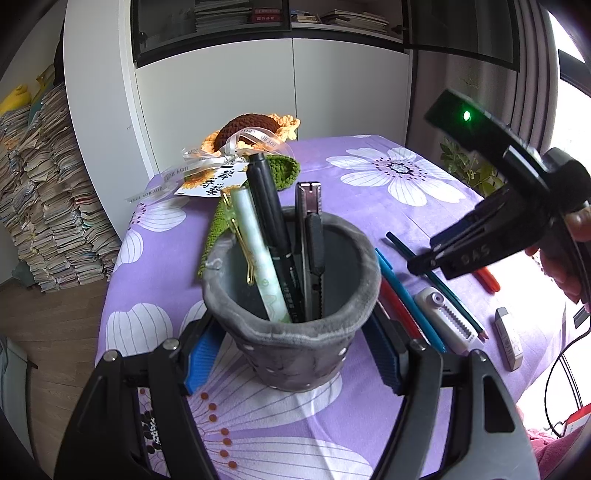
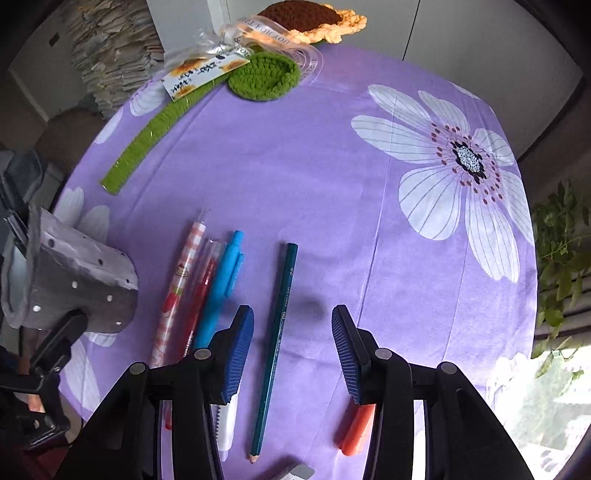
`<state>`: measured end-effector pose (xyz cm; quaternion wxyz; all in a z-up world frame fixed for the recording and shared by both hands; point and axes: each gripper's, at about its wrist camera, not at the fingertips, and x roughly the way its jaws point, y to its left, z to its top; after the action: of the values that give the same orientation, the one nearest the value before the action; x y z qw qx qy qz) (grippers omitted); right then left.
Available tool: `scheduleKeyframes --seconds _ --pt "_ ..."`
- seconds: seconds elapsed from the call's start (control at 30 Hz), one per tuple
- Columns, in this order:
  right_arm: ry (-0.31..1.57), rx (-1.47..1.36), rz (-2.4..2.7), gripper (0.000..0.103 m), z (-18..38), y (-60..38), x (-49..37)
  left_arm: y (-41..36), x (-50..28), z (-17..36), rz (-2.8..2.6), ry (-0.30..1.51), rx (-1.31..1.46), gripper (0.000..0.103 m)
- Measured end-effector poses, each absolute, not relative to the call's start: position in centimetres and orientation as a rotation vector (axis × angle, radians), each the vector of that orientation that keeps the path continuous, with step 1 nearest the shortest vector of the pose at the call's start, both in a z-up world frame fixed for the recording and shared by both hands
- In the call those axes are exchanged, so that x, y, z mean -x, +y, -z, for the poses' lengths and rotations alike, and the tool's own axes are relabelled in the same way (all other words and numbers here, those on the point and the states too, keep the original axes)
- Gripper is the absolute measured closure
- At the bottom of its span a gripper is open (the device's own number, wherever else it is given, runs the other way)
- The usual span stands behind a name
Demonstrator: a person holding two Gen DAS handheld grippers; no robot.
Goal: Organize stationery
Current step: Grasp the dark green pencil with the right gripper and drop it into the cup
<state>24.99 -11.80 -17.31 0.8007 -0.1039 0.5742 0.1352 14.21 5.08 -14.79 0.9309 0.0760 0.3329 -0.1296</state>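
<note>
My left gripper (image 1: pixel 291 358) is shut on a grey fabric pen holder (image 1: pixel 291 332), its blue pads pressed on both sides. The holder stands on the table with a pale green pen (image 1: pixel 260 254), black markers (image 1: pixel 271 221) and a utility knife (image 1: pixel 312 251) inside. My right gripper (image 2: pixel 292 350) is open above a teal pencil (image 2: pixel 275 339) that lies between its fingers. A blue pen (image 2: pixel 221 284), a red pen (image 2: pixel 199 295) and a checked pen (image 2: pixel 177 284) lie left of it. The holder also shows in the right wrist view (image 2: pixel 81 280).
A purple flowered cloth (image 2: pixel 332 184) covers the table. A crochet sunflower (image 2: pixel 314 18) with a green stem (image 2: pixel 155 133) lies at the back. An orange marker (image 2: pixel 356 428), a white correction tape (image 1: pixel 448 319) and an eraser (image 1: pixel 508 338) lie near the front. A plant (image 2: pixel 561 258) stands at the right.
</note>
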Motion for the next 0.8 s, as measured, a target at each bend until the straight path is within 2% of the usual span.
scheduleKeyframes --seconds 0.13,0.2,0.37,0.53,0.8 --pt "1.244 0.239 -0.298 0.062 18.1 -11.9 -24.6 5.1 -14.2 14.8 0.266 0.681 -0.156 0.032" --pt "1.225 0.235 -0.296 0.095 18.0 -12.2 -24.4 5.2 -14.2 14.8 0.267 0.68 -0.155 0.032" --pt "1.198 0.191 -0.341 0.096 17.2 -12.7 -23.4 5.2 -14.2 14.8 0.267 0.679 -0.155 0.032" --pt "1.053 0.066 -0.394 0.096 12.4 -14.4 -22.6 5.1 -14.3 14.8 0.267 0.678 -0.155 0.032" --pt "0.626 -0.082 -0.673 0.096 2.6 -10.1 -19.9 5.1 -14.3 14.8 0.268 0.678 -0.154 0.032"
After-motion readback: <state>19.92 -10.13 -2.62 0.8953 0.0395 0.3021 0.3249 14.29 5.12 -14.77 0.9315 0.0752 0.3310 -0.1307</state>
